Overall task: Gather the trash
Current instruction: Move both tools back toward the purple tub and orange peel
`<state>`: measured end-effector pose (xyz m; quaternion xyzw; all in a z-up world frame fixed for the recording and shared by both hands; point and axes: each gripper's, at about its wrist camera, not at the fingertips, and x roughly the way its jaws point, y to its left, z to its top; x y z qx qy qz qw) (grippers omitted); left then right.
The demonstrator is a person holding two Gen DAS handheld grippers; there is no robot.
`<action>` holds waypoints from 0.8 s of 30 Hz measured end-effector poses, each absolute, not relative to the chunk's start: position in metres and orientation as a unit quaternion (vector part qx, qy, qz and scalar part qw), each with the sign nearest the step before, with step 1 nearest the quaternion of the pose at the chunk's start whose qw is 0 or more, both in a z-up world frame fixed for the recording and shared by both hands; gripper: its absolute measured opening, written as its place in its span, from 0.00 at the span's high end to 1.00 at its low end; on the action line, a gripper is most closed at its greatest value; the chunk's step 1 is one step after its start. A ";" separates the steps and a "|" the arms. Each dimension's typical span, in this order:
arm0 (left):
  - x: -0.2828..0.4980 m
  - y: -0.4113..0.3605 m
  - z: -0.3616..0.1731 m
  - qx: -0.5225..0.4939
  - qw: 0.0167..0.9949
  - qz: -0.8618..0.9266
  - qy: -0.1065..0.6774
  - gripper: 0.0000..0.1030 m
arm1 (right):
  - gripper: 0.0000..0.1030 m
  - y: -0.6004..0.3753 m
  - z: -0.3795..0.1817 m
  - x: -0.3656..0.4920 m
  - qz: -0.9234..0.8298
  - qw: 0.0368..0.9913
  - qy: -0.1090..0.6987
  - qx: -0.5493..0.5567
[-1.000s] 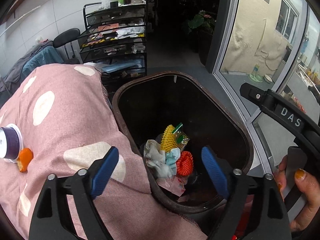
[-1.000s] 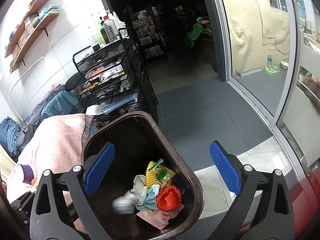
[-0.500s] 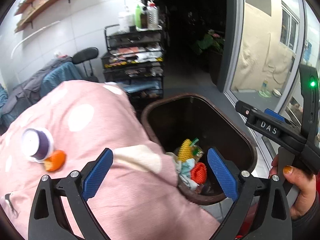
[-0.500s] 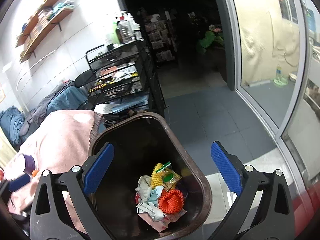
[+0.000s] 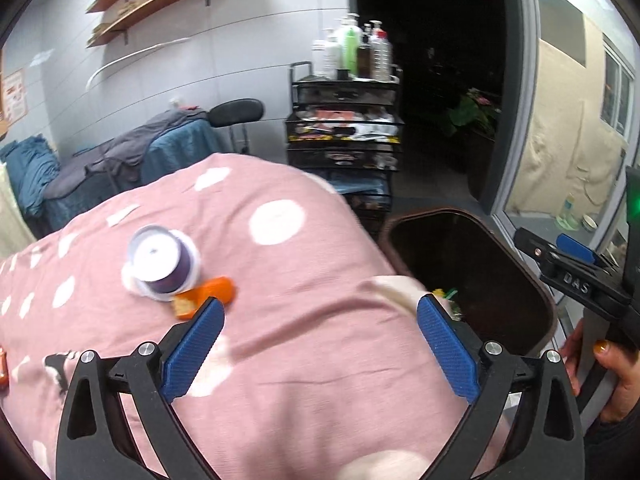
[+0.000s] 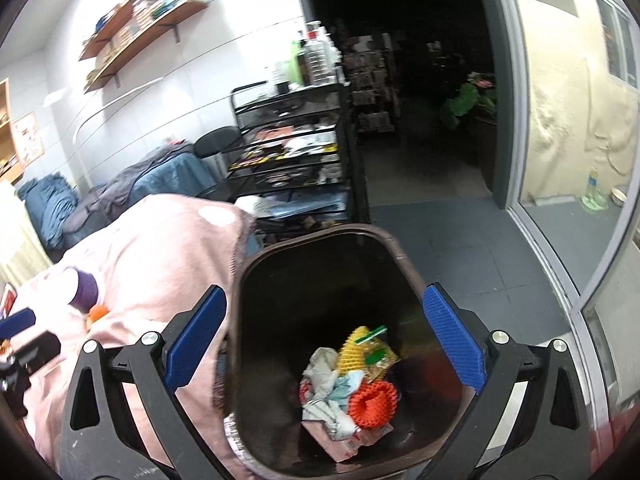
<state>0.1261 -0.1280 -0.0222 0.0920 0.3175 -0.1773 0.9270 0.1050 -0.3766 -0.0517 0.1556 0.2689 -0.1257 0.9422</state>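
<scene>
The left gripper (image 5: 320, 344) hangs over a pink spotted cloth (image 5: 304, 392), its blue-padded fingers (image 5: 192, 344) spread wide with nothing between them. The last readings differ little, so the spread looks settled. On the cloth at about ten o'clock from that gripper stands an upturned purple cup (image 5: 162, 264) with a white rim, and a piece of orange peel (image 5: 208, 294) lies touching the cup's lower edge, just beside the tip of the left-hand finger. At the far left edge of that view, a small red and orange scrap (image 5: 3, 368) shows only in part; what it is cannot be told.

The right gripper (image 6: 322, 344) points down into a dark brown bin (image 6: 412, 276) that stands on the floor against the cloth's right edge. Its fingers (image 6: 452, 344) are also wide apart and empty, one to each side of the bin's mouth. Down in the bin, at about five o'clock, lies the gathered trash: a yellow foam net (image 6: 354, 350), an orange foam net (image 6: 374, 400), crumpled tissue (image 6: 324, 384), a green and yellow wrapper (image 6: 378, 354) and a pinkish packet (image 6: 352, 438) beneath them.

In the left view a hand (image 5: 612, 376) with painted nails grips the right gripper's handle at three o'clock. At twelve o'clock, behind the bin, stands a black wire cart (image 6: 296, 152) with bottles on top.
</scene>
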 end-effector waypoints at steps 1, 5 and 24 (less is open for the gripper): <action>0.127 -0.122 -0.022 0.089 0.928 -0.172 0.318 0.07 | 0.05 -0.369 -0.050 0.107 -0.116 0.945 0.268 0.147; 0.133 -0.095 -0.025 0.075 0.931 -0.148 0.324 0.07 | 0.05 -0.339 -0.046 0.116 -0.080 0.954 0.266 0.115; 0.180 0.001 -0.047 0.036 0.925 -0.080 0.370 0.07 | 0.05 -0.223 -0.034 0.176 0.077 0.937 0.336 0.055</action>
